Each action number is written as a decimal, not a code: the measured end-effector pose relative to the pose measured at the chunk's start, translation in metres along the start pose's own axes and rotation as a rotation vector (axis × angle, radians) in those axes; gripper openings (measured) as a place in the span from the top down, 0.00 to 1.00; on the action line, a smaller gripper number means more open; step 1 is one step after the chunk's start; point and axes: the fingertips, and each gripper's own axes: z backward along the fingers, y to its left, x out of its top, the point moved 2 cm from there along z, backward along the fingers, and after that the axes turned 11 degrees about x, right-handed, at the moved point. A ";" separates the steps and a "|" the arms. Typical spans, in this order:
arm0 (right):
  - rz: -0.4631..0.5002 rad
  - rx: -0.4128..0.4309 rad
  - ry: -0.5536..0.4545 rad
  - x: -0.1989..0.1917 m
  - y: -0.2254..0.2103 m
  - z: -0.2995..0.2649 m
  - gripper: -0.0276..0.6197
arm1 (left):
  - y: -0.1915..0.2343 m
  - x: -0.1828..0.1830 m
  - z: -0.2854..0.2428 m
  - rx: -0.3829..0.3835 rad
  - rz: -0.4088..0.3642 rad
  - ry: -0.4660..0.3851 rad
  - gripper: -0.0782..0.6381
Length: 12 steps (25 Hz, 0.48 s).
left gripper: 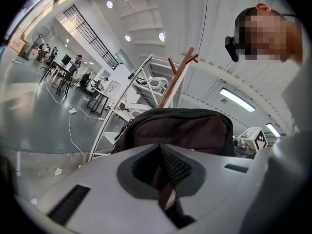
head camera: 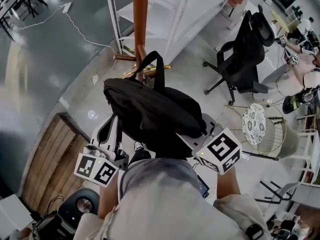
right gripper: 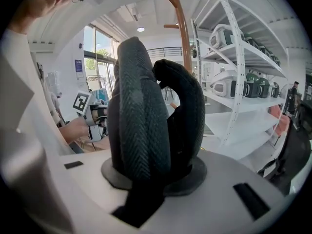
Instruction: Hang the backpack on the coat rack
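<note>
A black backpack [head camera: 150,109] hangs in the air in front of me, held between both grippers, its top handle loop [head camera: 153,64] standing up. Just beyond it rises the brown wooden coat rack pole [head camera: 140,14]; its pegs show in the left gripper view [left gripper: 179,71] and the right gripper view [right gripper: 181,28]. My left gripper [head camera: 110,136] is shut on a thin mesh-backed strap [left gripper: 170,172] at the bag's left side. My right gripper [head camera: 199,134] is shut on a thick padded shoulder strap [right gripper: 141,121] at the bag's right. The backpack body [left gripper: 180,130] fills the middle of the left gripper view.
A white metal shelving unit [head camera: 165,14] stands right behind the rack, with machines on its shelves [right gripper: 239,77]. A black office chair [head camera: 245,54] and a round wire side table [head camera: 260,126] are to the right. A wooden panel [head camera: 50,159] lies at lower left; a white cable [head camera: 75,24] crosses the floor.
</note>
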 end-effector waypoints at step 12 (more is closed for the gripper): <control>0.017 0.013 0.001 0.010 -0.012 0.001 0.77 | 0.003 0.003 -0.004 0.024 0.008 -0.007 0.88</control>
